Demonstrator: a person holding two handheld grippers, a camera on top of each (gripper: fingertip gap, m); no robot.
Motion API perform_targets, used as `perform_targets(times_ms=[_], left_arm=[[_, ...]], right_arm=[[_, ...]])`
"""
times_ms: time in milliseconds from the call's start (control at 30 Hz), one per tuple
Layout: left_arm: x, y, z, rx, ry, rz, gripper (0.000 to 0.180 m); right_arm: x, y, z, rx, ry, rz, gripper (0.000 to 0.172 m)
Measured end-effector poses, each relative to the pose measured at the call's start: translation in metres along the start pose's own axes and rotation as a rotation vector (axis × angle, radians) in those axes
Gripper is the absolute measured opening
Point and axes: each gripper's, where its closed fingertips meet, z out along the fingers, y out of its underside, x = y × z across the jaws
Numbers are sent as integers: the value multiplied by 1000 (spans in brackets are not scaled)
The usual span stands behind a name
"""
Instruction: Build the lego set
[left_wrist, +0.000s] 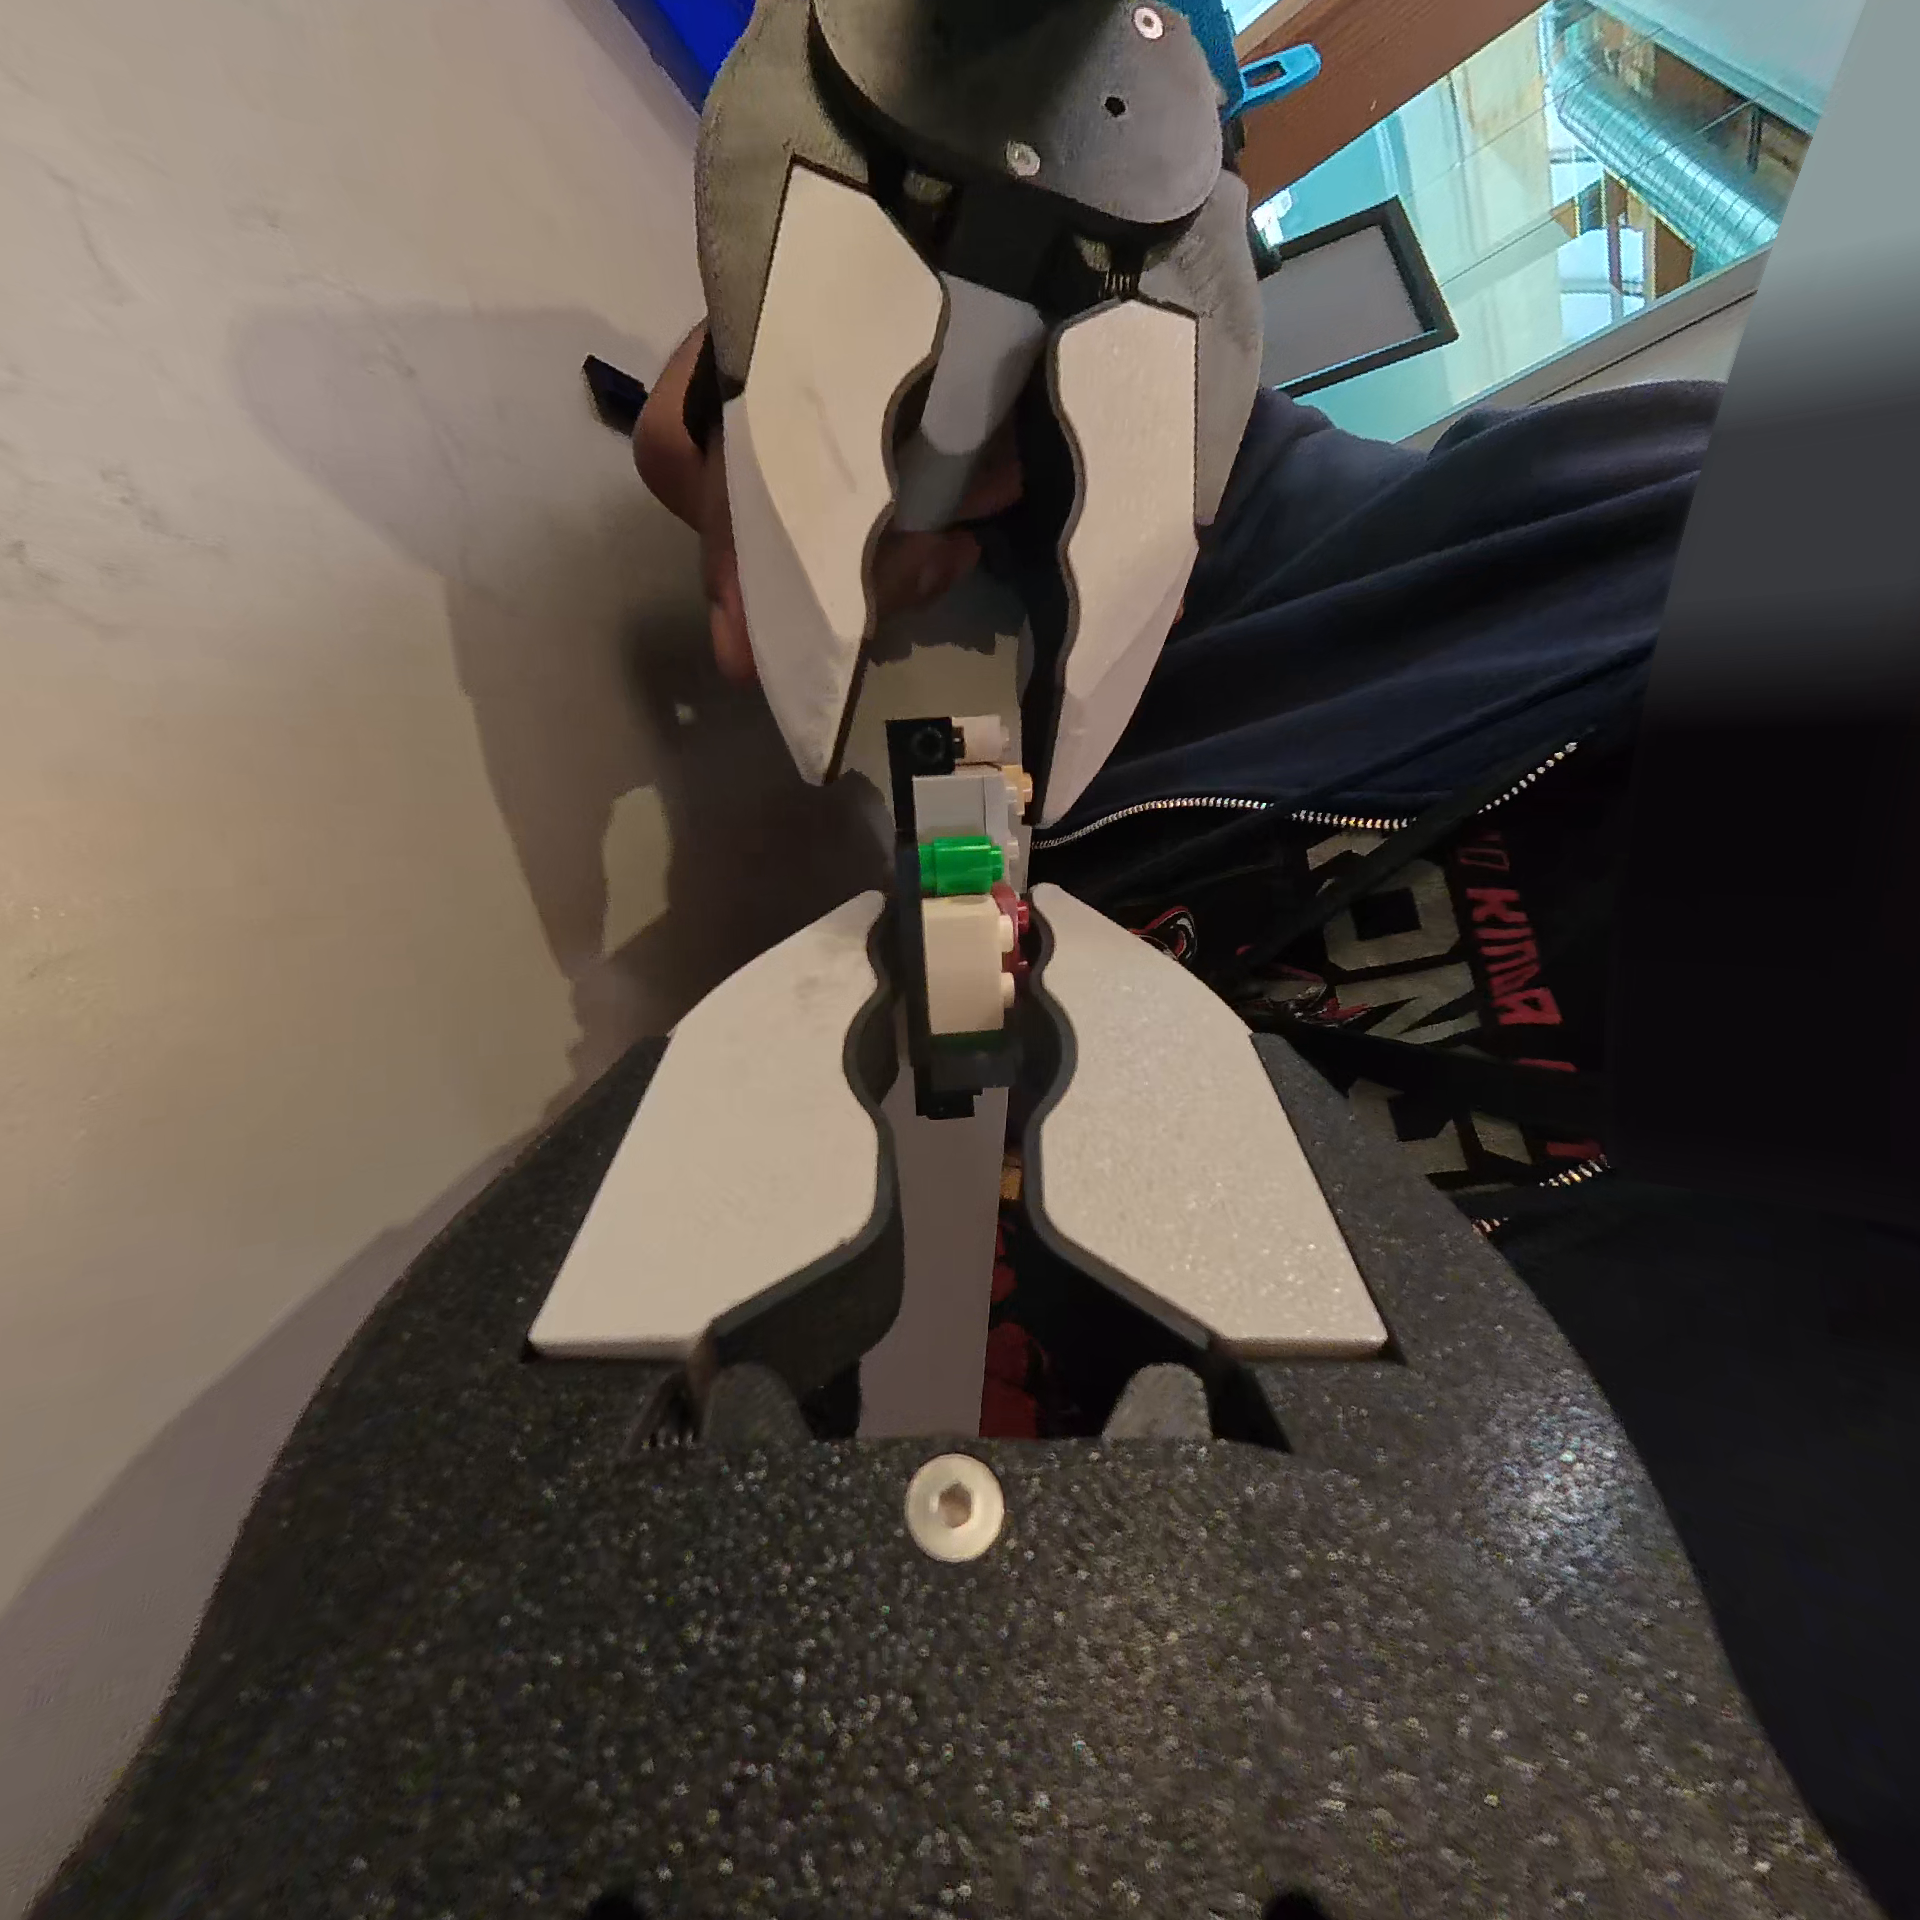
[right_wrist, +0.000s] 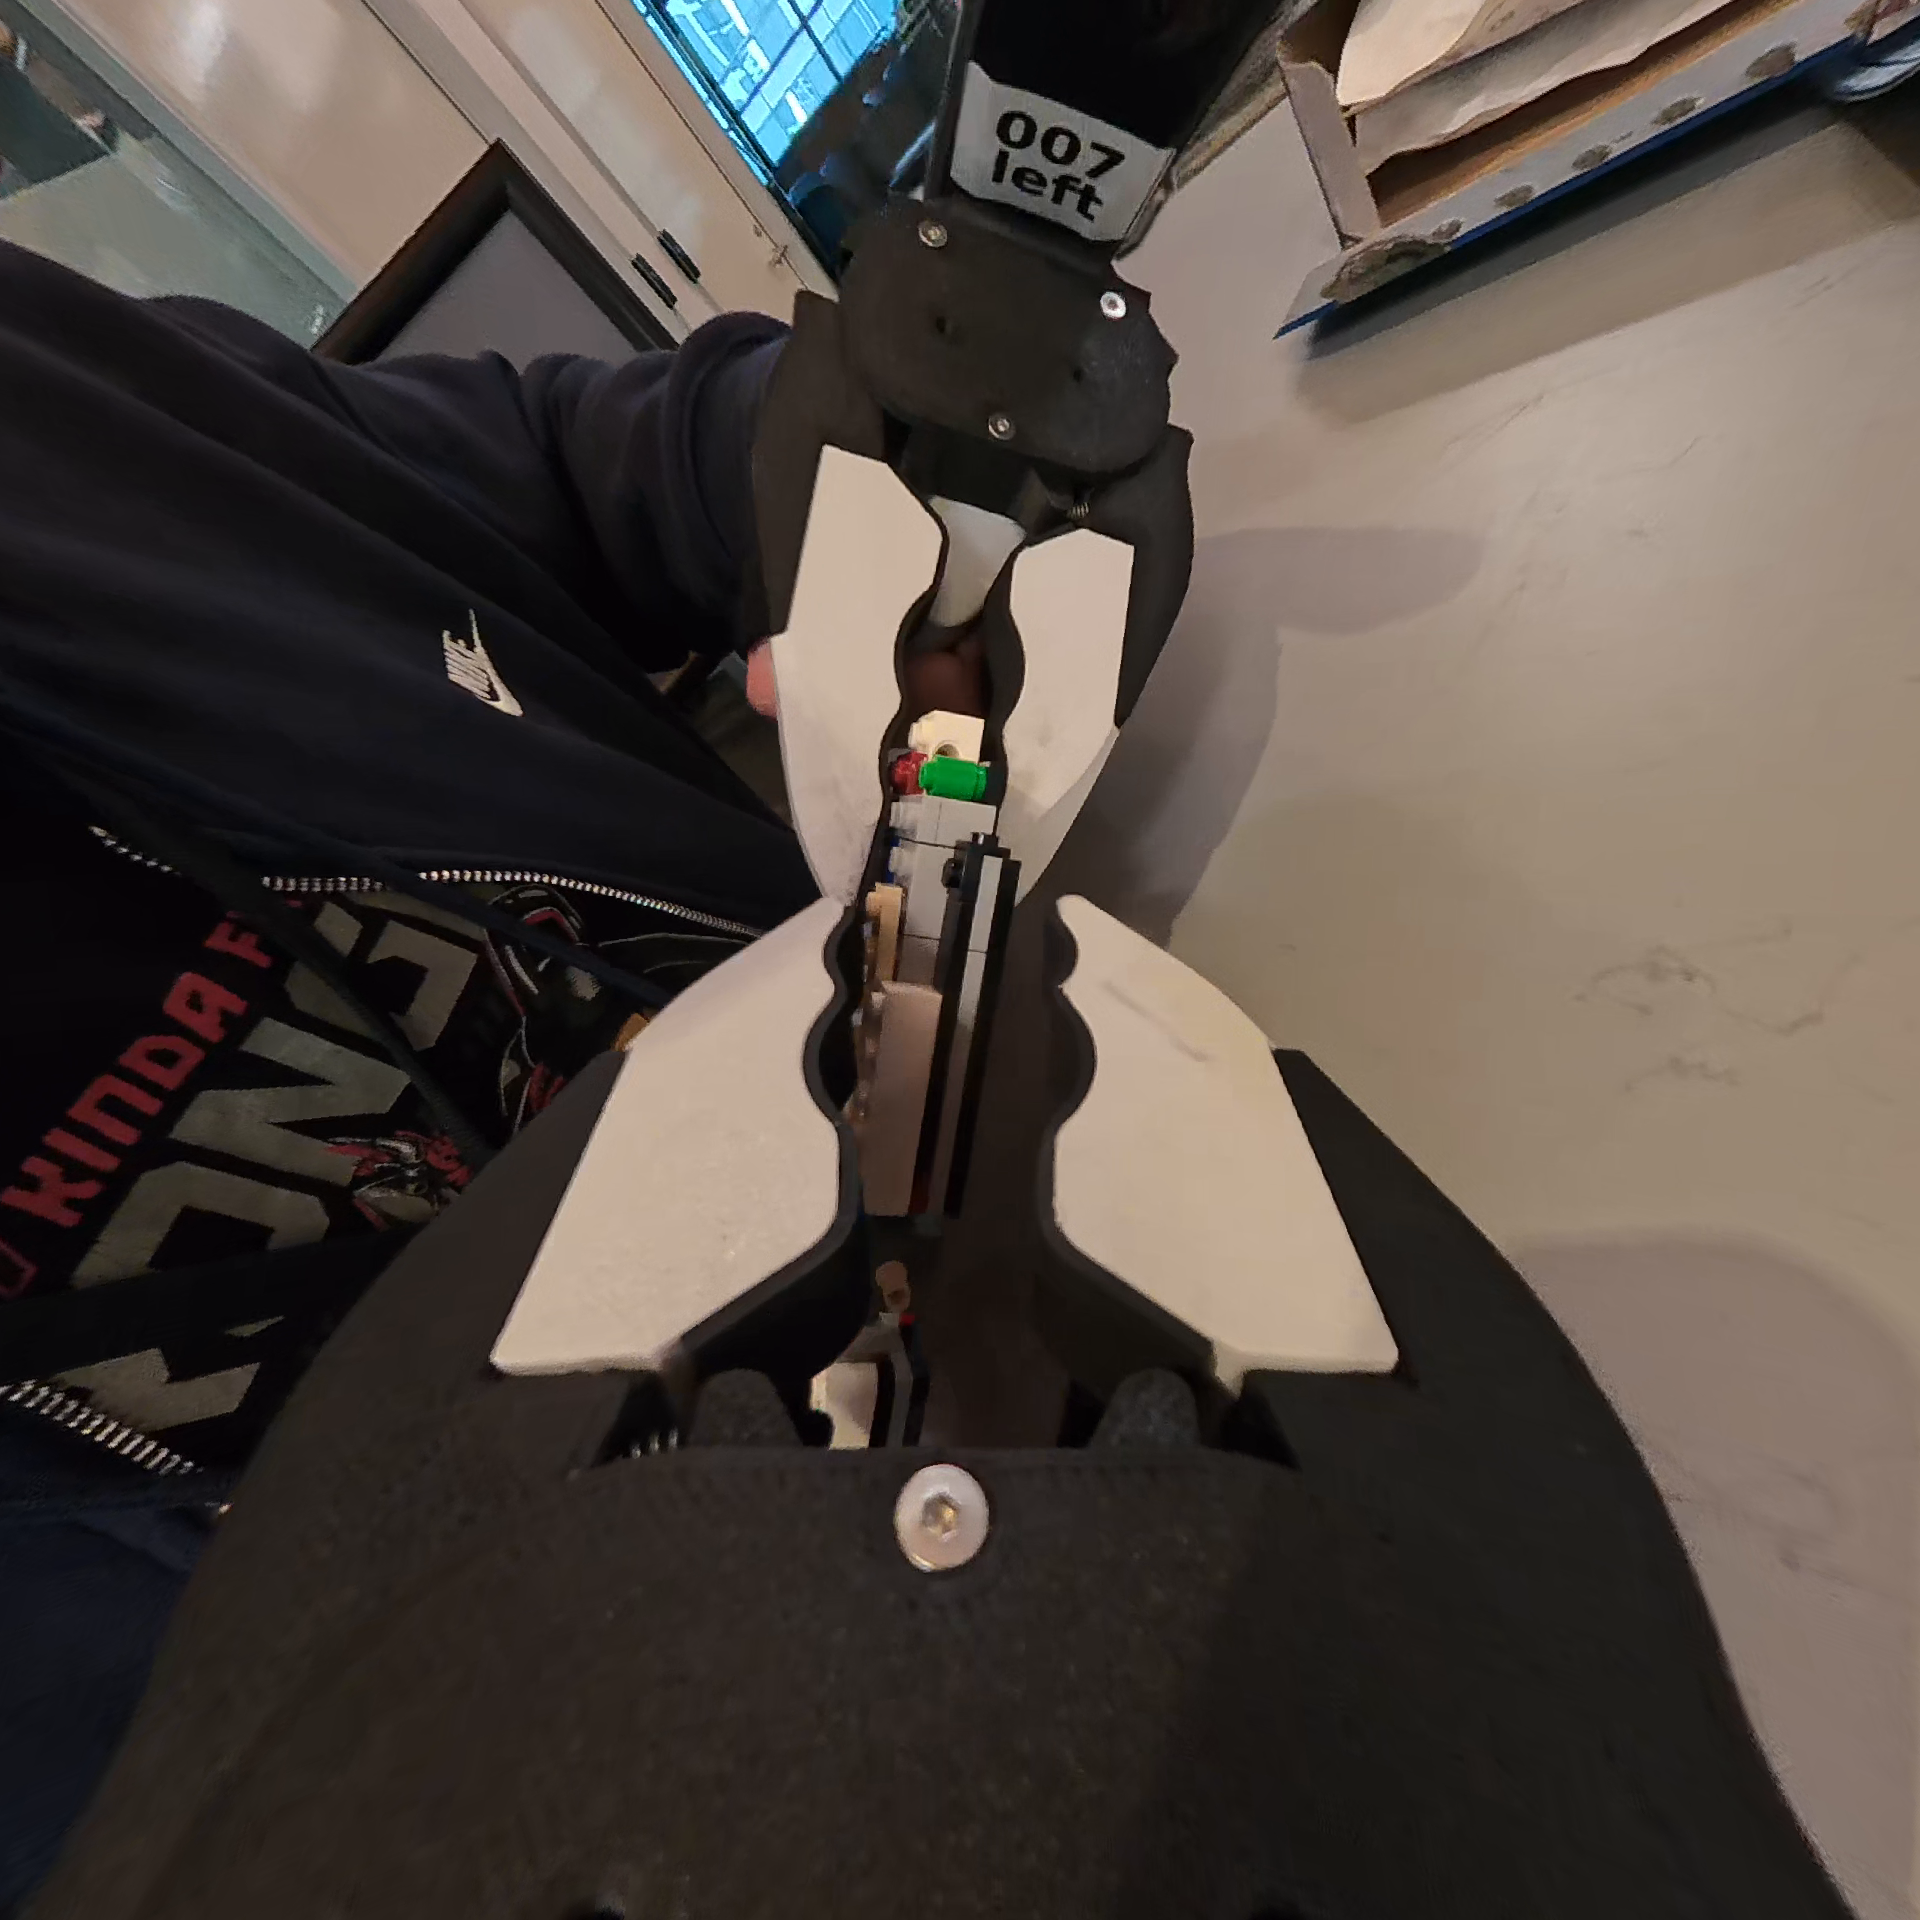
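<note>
One brick assembly (left_wrist: 961, 935), a narrow black-edged strip stacked with grey, cream, green and dark red bricks, hangs above the desk (left_wrist: 260, 623). Two grippers: left gripper (left_wrist: 961, 961) fingers clamp one end; right gripper (right_wrist: 940, 987) fingers stand narrowly parted around the other.

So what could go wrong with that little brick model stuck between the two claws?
1. The left claw pinches only one end of the brick model, so it might twist or pop apart.
2. The right claw looks open around the other end, with a gap on one side, so it may not catch a slip.
3. Small pieces like the green stud could snap off.
</note>
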Motion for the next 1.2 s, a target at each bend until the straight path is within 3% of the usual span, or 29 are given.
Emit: perform_targets(times_ms=[67,867,1200], left_arm=[[1,-1,0,0,-7,5,20],[7,-3,1,-11,-6,20,20],[1,-5,-6,38,21,-21,20]], right_arm=[[-3,-1,0,10,-23,-6,27],[-8,-5,-2,25,-53,-21,25],[-4,5,1,-46,0,-41,39]])
